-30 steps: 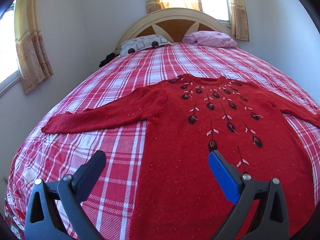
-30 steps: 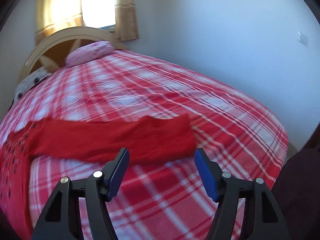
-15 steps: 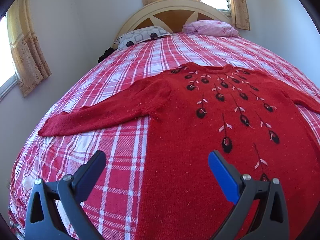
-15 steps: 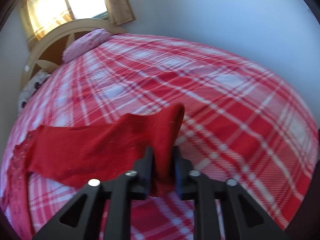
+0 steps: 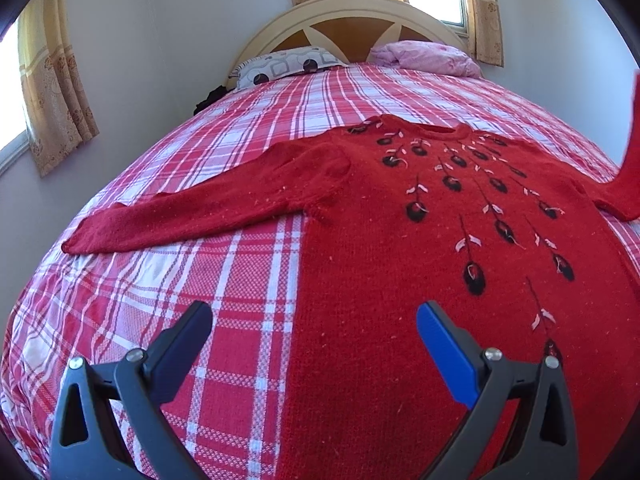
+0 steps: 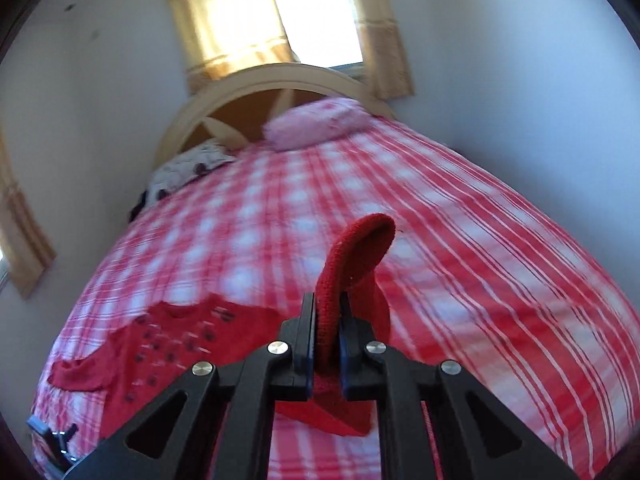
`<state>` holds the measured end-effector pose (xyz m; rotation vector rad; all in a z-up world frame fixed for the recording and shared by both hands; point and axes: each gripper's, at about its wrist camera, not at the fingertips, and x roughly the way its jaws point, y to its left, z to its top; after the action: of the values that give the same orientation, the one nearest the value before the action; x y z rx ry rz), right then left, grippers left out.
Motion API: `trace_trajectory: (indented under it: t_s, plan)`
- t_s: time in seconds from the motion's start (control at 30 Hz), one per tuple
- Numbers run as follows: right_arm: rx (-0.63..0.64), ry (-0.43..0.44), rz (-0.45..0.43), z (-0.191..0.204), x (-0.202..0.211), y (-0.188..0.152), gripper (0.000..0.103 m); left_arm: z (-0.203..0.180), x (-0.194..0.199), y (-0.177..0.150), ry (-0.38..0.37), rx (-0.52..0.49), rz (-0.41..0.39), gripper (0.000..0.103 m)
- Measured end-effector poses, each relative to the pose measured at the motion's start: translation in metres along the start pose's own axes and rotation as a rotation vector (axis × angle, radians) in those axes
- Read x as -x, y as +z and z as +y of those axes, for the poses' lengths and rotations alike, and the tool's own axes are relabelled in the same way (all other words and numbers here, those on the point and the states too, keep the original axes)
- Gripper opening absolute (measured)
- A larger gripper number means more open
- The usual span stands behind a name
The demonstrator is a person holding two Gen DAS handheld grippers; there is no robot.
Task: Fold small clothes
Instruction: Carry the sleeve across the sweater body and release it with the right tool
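So my right claw [image 6: 326,336] is clamped down on the cuff end of the red sweater's right sleeve [image 6: 352,264], and the sleeve is up off the bed, standing between my jaws with the cuff curling over just past the tips. A bit of the fabric hangs out below the jaws too. Off to the lower left of that claw I can see the body of the red sweater [image 6: 160,344] lying on the plaid bedspread [image 6: 500,280], kinda blurry in that view.

My left claw [image 5: 314,338] is spread wide and holding nothing, hovering just above the sweater's bottom left edge. The blue-padded finger [image 5: 444,356] sits over the red knit, the dark finger [image 5: 182,344] over bare plaid. Straight ahead of it the sweater [image 5: 400,260] lies flat, front side up, with little black bud patterns running down from the neckline. The left sleeve [image 5: 200,212] stretches out flat, ahead and to the left. Far right of that view, the other sleeve [image 5: 630,176] rises off the bed. Two pillows, one patterned [image 5: 288,64] and one pink [image 5: 428,56], sit way ahead by the headboard [image 5: 348,20].
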<state>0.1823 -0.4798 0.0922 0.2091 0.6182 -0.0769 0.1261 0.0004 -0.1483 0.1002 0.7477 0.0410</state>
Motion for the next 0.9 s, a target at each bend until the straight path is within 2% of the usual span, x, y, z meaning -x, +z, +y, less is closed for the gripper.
trace_trajectory:
  t_s: [0.1, 0.2, 0.3, 0.47, 0.57, 0.6, 0.63, 0.7, 0.77, 0.9]
  plan:
    - [0.106, 0.078, 0.006, 0.073, -0.013, 0.023, 0.008, 0.003, 0.000, -0.002, -0.024, 0.013, 0.000, 0.103]
    - [0.209, 0.142, 0.031, 0.143, -0.030, 0.025, 0.008, 0.006, 0.000, -0.002, -0.039, 0.034, -0.002, 0.103]
    - [0.305, 0.193, 0.066, 0.205, -0.055, 0.010, 0.008, 0.012, 0.002, -0.002, -0.049, 0.065, -0.013, 0.103]
    - [0.415, 0.235, 0.148, 0.270, -0.115, -0.039, 0.008, 0.020, 0.005, -0.001, -0.071, 0.089, -0.030, 0.103]
    - [0.404, 0.296, 0.263, 0.279, -0.159, -0.069, 0.011, 0.023, 0.004, -0.002, -0.106, 0.091, -0.011, 0.103]
    - [0.399, 0.310, 0.299, 0.279, -0.170, -0.078, 0.019, 0.026, 0.003, -0.002, -0.125, 0.098, 0.000, 0.103]
    - [0.401, 0.313, 0.326, 0.277, -0.179, -0.087, 0.040, 0.028, 0.003, -0.003, -0.139, 0.100, 0.006, 0.103]
    - [0.392, 0.345, 0.342, 0.266, -0.182, -0.103, 0.064, 0.030, 0.003, -0.001, -0.142, 0.090, 0.018, 0.103]
    - [0.352, 0.393, 0.350, 0.250, -0.177, -0.114, 0.064, 0.030, 0.005, 0.002, -0.136, 0.076, 0.012, 0.103]
    - [0.303, 0.390, 0.328, 0.215, -0.161, -0.129, 0.064, 0.021, 0.004, 0.025, -0.171, 0.033, 0.001, 0.100]
